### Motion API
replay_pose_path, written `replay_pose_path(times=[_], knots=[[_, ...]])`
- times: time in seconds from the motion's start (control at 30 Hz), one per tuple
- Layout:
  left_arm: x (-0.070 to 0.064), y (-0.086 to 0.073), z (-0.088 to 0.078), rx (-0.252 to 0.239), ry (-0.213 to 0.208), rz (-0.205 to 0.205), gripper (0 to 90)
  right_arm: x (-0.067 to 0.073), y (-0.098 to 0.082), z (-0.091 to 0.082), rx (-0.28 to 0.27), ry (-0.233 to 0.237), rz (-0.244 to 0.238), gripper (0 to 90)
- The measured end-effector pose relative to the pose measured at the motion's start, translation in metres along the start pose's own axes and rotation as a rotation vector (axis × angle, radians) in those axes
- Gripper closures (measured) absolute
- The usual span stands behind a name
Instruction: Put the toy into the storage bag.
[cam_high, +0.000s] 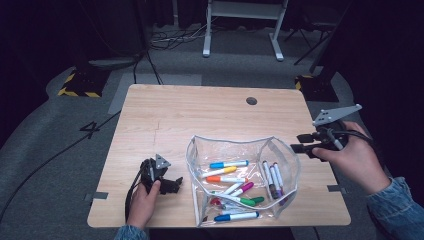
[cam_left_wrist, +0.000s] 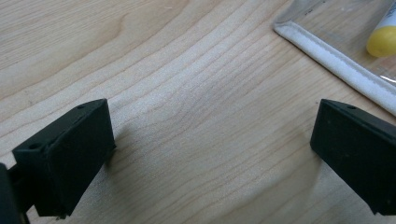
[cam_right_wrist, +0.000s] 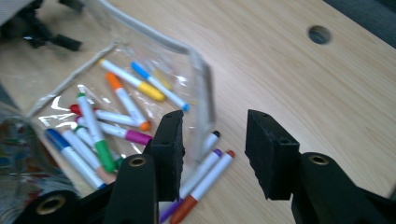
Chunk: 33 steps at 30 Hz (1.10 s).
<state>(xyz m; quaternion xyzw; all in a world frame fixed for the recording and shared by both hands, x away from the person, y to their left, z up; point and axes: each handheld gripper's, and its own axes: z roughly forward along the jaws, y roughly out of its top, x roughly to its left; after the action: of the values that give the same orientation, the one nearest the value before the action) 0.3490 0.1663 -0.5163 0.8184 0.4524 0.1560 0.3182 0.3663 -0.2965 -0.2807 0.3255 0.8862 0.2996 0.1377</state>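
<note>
Clear pouch (cam_high: 243, 150) lies open on table (cam_high: 165, 115), near front edge, right of centre. Markers (cam_high: 235, 189) piled inside pouch; three more (cam_high: 273, 179) in its right part. Left gripper (cam_high: 172, 186) rests on table just left of pouch, jaws wide apart, nothing between, only bare wood. Right gripper (cam_high: 296, 142) held in air just right of pouch, clear of it, jaws apart and empty.

A: Table (cam_high: 165, 115) evenly lit from overhead; the room around it drops to near black; soft shadows under the left gripper (cam_left_wrist: 210, 154).

B: Glare on the clear pouch (cam_right_wrist: 196, 70); its edges smear with blur.
</note>
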Motion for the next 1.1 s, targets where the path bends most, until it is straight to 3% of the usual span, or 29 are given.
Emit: replay_pose_path(times=[0.07, 0.13, 0.23, 0.37, 0.8, 0.93, 1.1], knots=[[0.0, 0.0, 0.0, 0.0, -0.001, 0.0, 0.0, -0.011, -0.009, -0.001, 0.015, -0.033, 0.048, 57.9], [0.0, 0.0, 0.0, 0.0, -0.001, 0.0, 0.0, -0.021, -0.018, 0.001, 0.035, -0.065, 0.067, 57.8], [0.0, 0.0, 0.0, 0.0, -0.001, 0.0, 0.0, -0.034, -0.034, 0.013, 0.056, -0.056, 0.12, 56.0], [0.0, 0.0, 0.0, 0.0, 0.0, 0.0, 0.0, -0.041, -0.052, 0.035, 0.091, -0.03, 0.146, 54.3], [0.0, 0.0, 0.0, -0.001, -0.001, 0.0, 0.0, -0.032, -0.099, 0.121, 0.173, 0.092, 0.189, 52.3], [0.0, 0.0, 0.0, 0.0, -0.001, 0.0, 0.0, -0.028, -0.107, 0.138, 0.189, 0.123, 0.202, 51.9], [0.0, 0.0, 0.0, -0.001, -0.001, 0.0, 0.0, -0.028, -0.115, 0.152, 0.221, 0.127, 0.22, 51.5]])
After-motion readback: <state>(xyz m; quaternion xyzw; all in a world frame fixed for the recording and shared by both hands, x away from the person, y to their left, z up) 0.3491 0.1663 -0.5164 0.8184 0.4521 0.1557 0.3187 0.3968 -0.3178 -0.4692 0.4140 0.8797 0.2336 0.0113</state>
